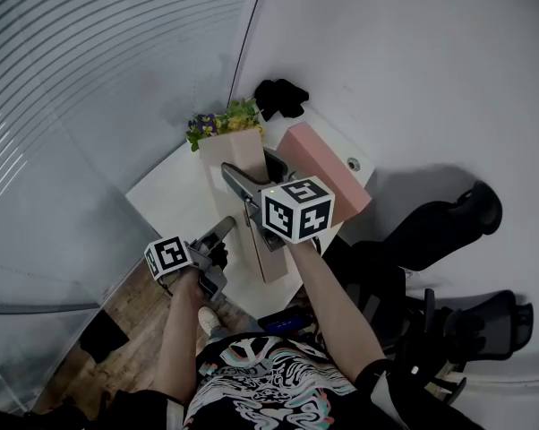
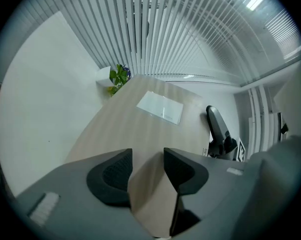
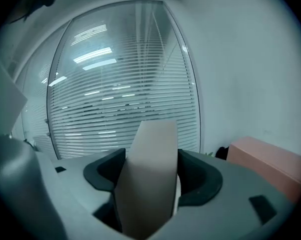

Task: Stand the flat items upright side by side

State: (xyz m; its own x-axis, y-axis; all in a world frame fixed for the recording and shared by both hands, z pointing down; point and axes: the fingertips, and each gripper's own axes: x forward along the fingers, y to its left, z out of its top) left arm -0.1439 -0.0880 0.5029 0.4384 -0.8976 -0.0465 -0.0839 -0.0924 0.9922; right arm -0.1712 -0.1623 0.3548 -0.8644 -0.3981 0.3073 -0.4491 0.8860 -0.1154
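two flat boxes: one tan box (image 1: 236, 158) and one pink box (image 1: 319, 164). both grippers are clamped on the tan box, the left gripper (image 1: 226, 227) at its near corner and the right gripper (image 1: 259, 174) across its edge, over the white table (image 1: 175, 200). the pink box sits on the table just beside it, at the right. one flowering plant (image 1: 225, 122) crowds the tan box's far end, and one black bundle (image 1: 281, 97) lies behind. two black chairs (image 1: 449, 227) stand at the right.
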